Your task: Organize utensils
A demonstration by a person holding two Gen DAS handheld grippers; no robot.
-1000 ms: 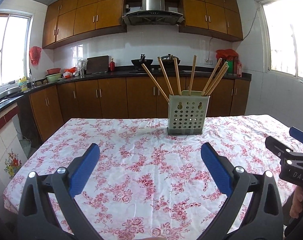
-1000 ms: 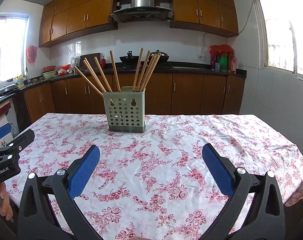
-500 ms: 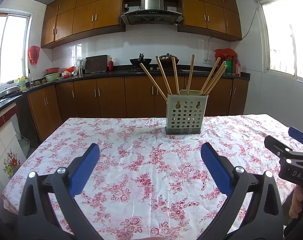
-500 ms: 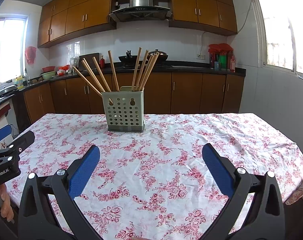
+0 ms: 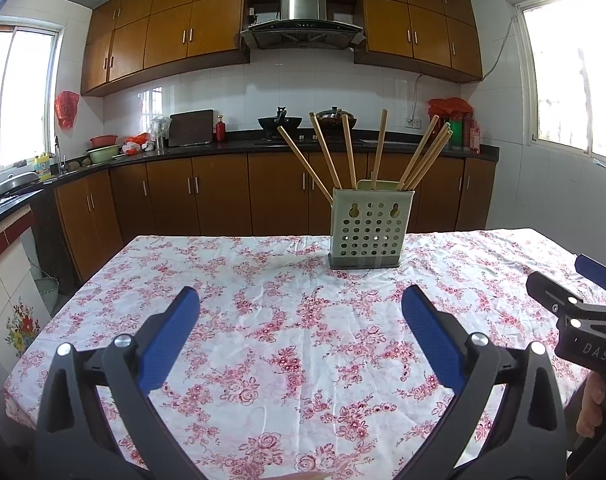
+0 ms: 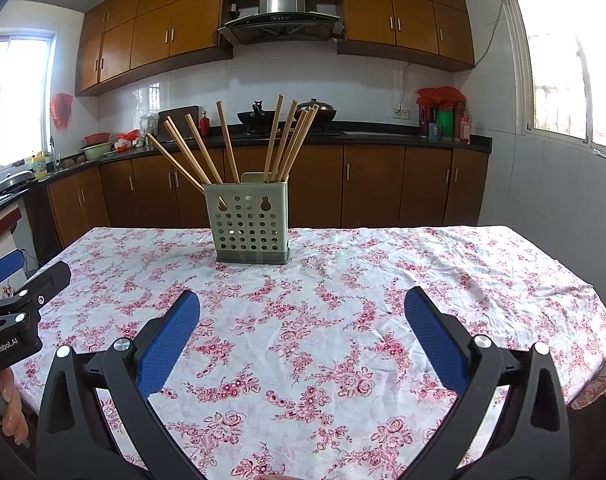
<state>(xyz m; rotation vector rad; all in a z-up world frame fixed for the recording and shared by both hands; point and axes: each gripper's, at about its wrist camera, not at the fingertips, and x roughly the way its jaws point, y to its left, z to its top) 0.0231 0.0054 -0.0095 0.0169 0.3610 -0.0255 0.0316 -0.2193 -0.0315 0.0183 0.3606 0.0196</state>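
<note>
Chopsticks stand in holder; both tongs hover level, spread empty.

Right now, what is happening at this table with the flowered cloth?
A person holds two black tongs with blue pads above the table. Both the left tongs and the right tongs are open and empty. The wooden chopsticks all stand, fanned out, in the pale green perforated plastic holder, which sits upright on the white tablecloth with pink flowers. No utensil lies loose on the cloth, so the sorting looks finished.
</note>
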